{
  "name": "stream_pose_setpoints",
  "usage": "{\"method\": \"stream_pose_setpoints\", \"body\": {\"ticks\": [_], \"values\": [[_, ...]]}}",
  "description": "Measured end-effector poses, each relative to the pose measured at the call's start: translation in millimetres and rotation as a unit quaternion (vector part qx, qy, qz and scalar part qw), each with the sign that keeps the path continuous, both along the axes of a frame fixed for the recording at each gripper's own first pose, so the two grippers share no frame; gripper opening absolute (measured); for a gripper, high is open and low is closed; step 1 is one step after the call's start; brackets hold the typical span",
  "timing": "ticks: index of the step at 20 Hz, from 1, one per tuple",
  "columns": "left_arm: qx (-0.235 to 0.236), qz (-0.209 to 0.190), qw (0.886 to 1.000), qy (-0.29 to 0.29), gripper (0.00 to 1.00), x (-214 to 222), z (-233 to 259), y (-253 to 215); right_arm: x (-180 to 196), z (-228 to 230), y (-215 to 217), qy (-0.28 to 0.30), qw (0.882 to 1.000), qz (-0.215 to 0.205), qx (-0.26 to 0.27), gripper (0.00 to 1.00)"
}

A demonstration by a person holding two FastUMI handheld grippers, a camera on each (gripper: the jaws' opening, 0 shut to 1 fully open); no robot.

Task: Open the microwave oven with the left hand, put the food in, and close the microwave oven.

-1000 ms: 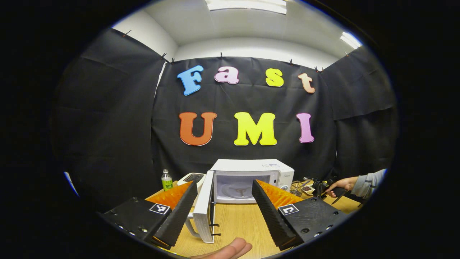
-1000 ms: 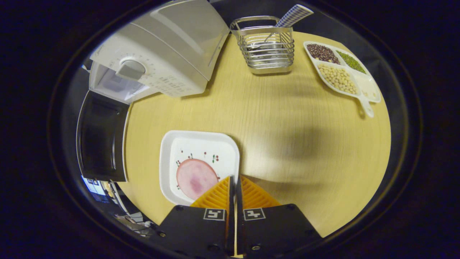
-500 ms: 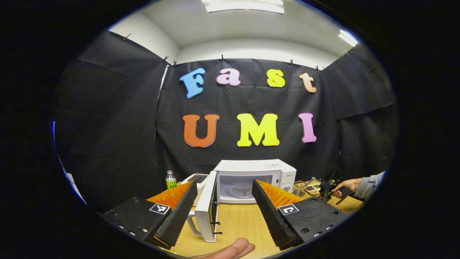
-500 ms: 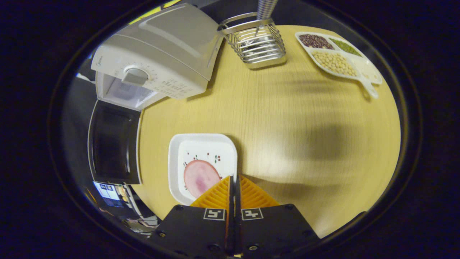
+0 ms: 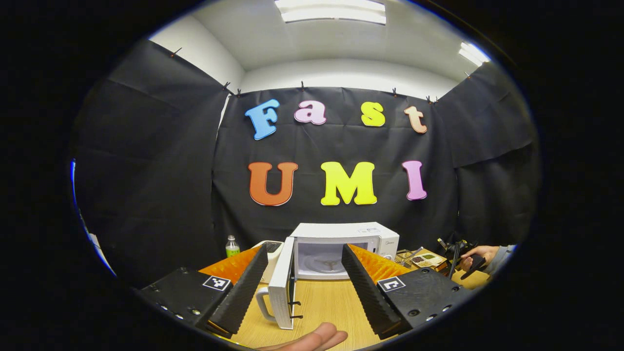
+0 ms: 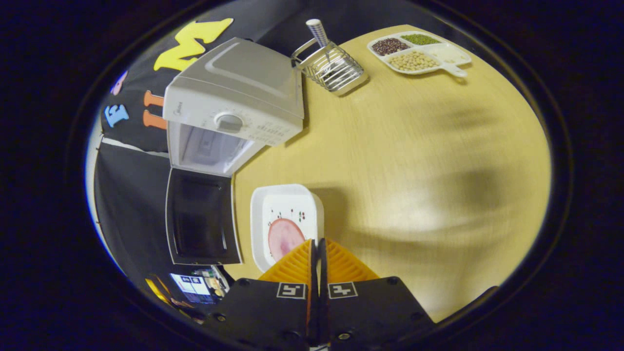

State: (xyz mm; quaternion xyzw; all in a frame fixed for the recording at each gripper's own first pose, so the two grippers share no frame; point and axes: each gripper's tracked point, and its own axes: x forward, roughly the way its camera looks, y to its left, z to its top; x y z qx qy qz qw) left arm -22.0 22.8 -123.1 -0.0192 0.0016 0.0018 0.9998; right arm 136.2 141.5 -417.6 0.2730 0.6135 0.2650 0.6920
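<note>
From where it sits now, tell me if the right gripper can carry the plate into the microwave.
Probably yes. The right gripper is shut on the plate rim, the microwave door hangs wide open, and the bare table between leaves the way free.

The microwave [image 6: 234,97] stands with its cavity [image 6: 207,148] exposed — the door [image 6: 202,222] is swung fully out and projects past the table's [image 6: 414,161] near-left edge, closing off that side of the opening. The white plate [image 6: 285,222] lies just beside the door's free edge, on the direct line from the table front to the cavity. To the right of the plate a broad stretch of bare tabletop offers free passage. At the far edge stand a wire basket [image 6: 331,68], close to the microwave's right side, and a divided tray [image 6: 419,51] — both well apart from the cavity approach.

In the left gripper view, the door [image 5: 282,287] stands edge-on between the spread fingers [image 5: 243,287], its handle [image 5: 261,304] facing left.
</note>
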Motion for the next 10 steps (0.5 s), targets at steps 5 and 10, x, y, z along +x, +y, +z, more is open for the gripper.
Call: {"method": "stream_pose_setpoints", "body": {"ticks": [5, 10], "values": [[-0.006, 0.010, 1.000, 0.000, 0.93, -1, -4, 13, -1, 18, 50, -0.006, 0.998, -0.059, 0.020, 0.04], [-0.006, 0.025, 1.000, 0.010, 0.93, -7, -12, 34, 2, 19, 105, -0.011, 0.991, -0.134, 0.011, 0.04]]}}
